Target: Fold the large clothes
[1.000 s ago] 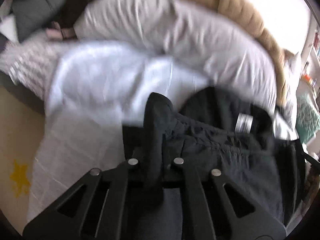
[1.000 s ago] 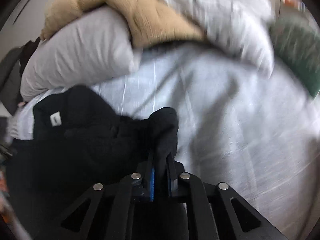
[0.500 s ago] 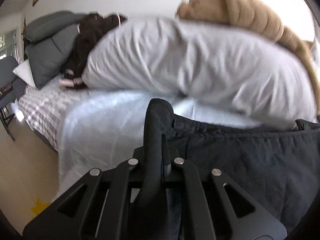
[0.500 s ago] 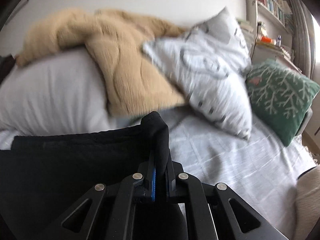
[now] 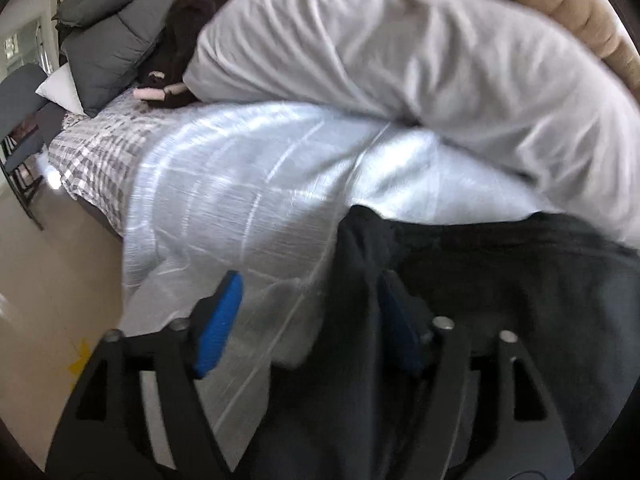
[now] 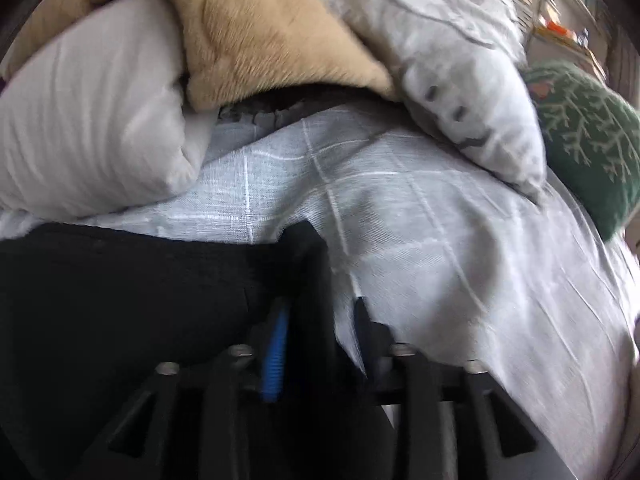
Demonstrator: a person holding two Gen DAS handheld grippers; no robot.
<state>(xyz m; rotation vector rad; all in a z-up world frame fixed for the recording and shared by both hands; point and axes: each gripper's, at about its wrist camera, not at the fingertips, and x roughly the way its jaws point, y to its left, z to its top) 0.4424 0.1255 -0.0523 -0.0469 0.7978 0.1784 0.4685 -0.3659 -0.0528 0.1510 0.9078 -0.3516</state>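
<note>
Now your left gripper [image 5: 308, 312] stands spread wide, where half a second ago it was clamped on the corner of the black garment [image 5: 500, 280]. That corner still drapes over the inner finger, so it has been let go but hasn't dropped clear. Your right gripper [image 6: 320, 332] is parting too: a gap shows between the blue pad [image 6: 274, 356] and the other finger, with a strip of black cloth running through it. It looks released, though motion blur makes it hard to say whether the cloth is still lightly pinched.

The garment has come down from its raised, stretched hold and now lies on the bed [image 6: 420, 208], on the pale checked cover, with its far edge fairly straight just short of the white pillow [image 5: 400, 40] and the tan blanket [image 6: 260, 32].

Judgement: this fold is laid and being let go. Next you need to back both grippers out without dragging the edge, then regrasp for the following fold.
</note>
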